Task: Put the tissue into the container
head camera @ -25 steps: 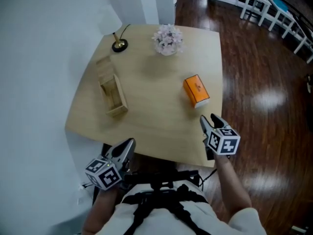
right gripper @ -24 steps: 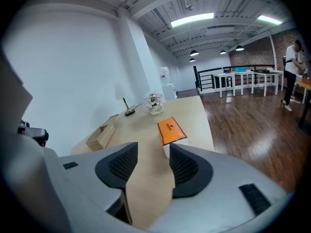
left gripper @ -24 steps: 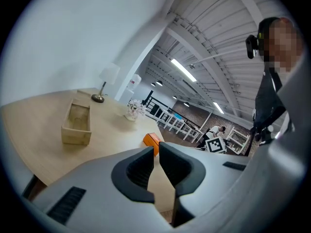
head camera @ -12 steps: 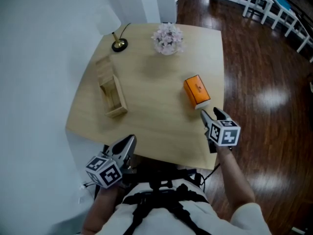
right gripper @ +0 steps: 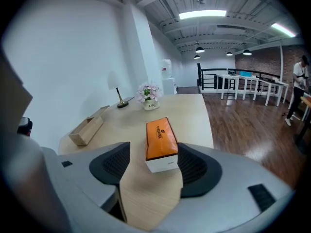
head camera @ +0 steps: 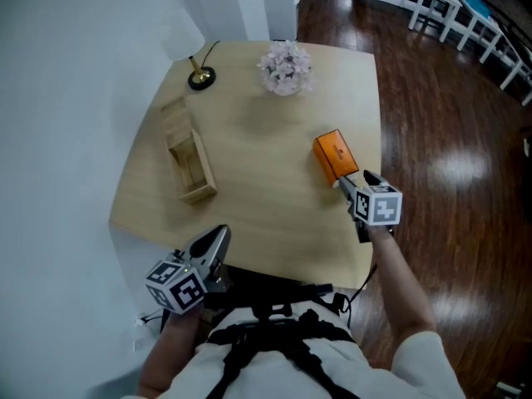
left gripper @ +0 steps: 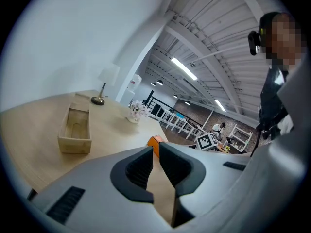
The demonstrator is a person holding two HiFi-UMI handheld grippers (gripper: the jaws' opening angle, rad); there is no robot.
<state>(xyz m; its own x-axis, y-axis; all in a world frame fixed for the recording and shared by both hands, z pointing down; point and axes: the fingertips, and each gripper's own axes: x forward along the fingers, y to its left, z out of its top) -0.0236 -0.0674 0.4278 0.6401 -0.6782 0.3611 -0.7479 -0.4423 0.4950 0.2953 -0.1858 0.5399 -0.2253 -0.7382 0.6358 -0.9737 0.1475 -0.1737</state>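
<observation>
The tissue is an orange pack [head camera: 331, 155] lying on the right side of the light wooden table [head camera: 266, 198]. The container, an open wooden box [head camera: 191, 165], sits on the table's left side. My right gripper [head camera: 353, 180] has reached the pack's near end. In the right gripper view the pack [right gripper: 160, 136] lies between the jaws of my right gripper [right gripper: 153, 147]. They have just been opening and do not press on it. My left gripper [head camera: 218, 239] hovers at the table's near edge, its jaws [left gripper: 156, 149] nearly together with nothing between them. The box [left gripper: 75, 129] is ahead to its left.
A vase of pale flowers [head camera: 285, 66] and a small lamp base [head camera: 202, 77] stand at the table's far edge. A white wall borders the left. Dark wooden floor [head camera: 449, 140] lies right of the table, with white railings [head camera: 465, 15] beyond.
My right gripper has moved forward over the table to the tissue pack, and its jaws now flank the pack's near end. The left gripper has shifted slightly.
</observation>
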